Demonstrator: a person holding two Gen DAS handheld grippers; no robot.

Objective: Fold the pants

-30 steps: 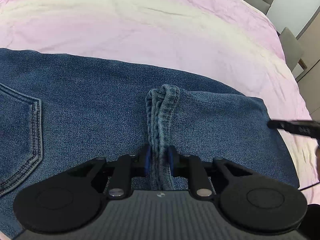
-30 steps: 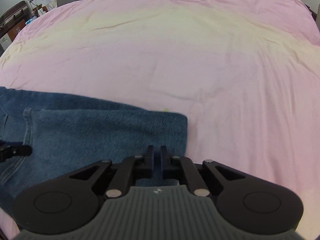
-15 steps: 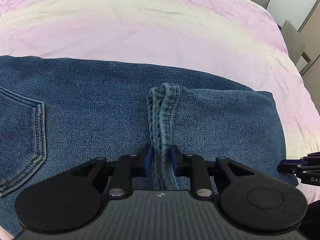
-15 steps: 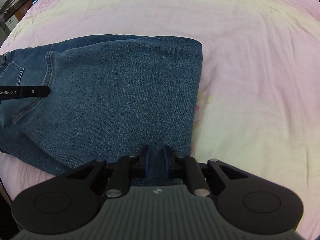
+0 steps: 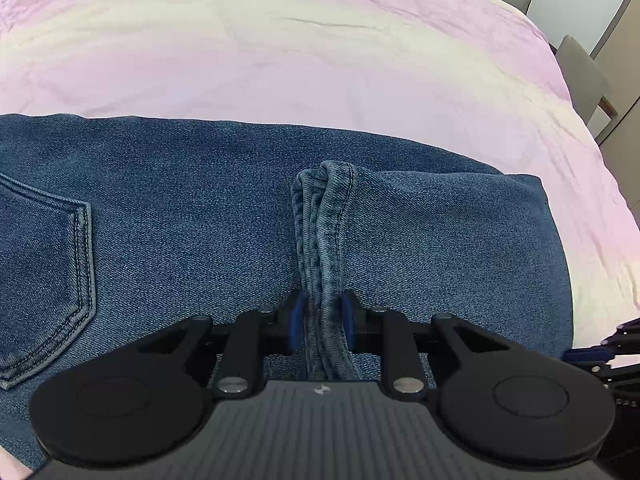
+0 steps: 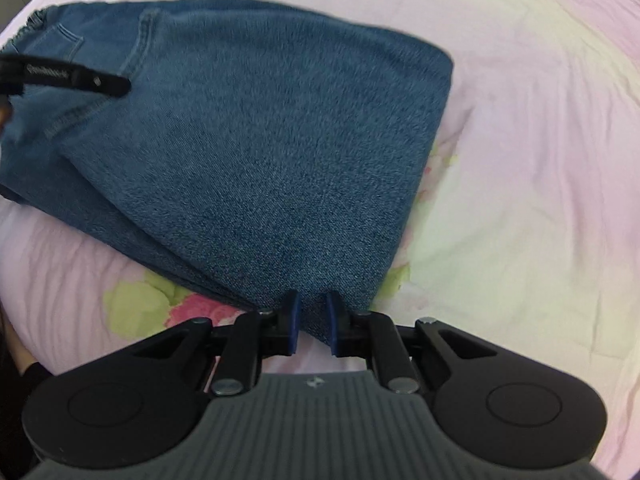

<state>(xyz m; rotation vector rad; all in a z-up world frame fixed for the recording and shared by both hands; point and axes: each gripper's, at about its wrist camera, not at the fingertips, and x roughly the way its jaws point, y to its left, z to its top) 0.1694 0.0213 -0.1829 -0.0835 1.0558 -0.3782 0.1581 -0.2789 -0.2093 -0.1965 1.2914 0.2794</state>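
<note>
Pink bedspread (image 5: 320,60) carries jeans (image 5: 200,200) folded once; left gripper (image 5: 320,320) pinches bunched hems, right gripper (image 6: 311,322) straddles the 6 o'clock corner, jaws narrow; final fold remains.

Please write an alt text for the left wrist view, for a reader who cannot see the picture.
The left hand-held gripper pinches a bunched hem of blue jeans, which lie folded on a pink bedsheet. A back pocket shows at the left, and part of the right hand-held gripper at the right edge.
</note>
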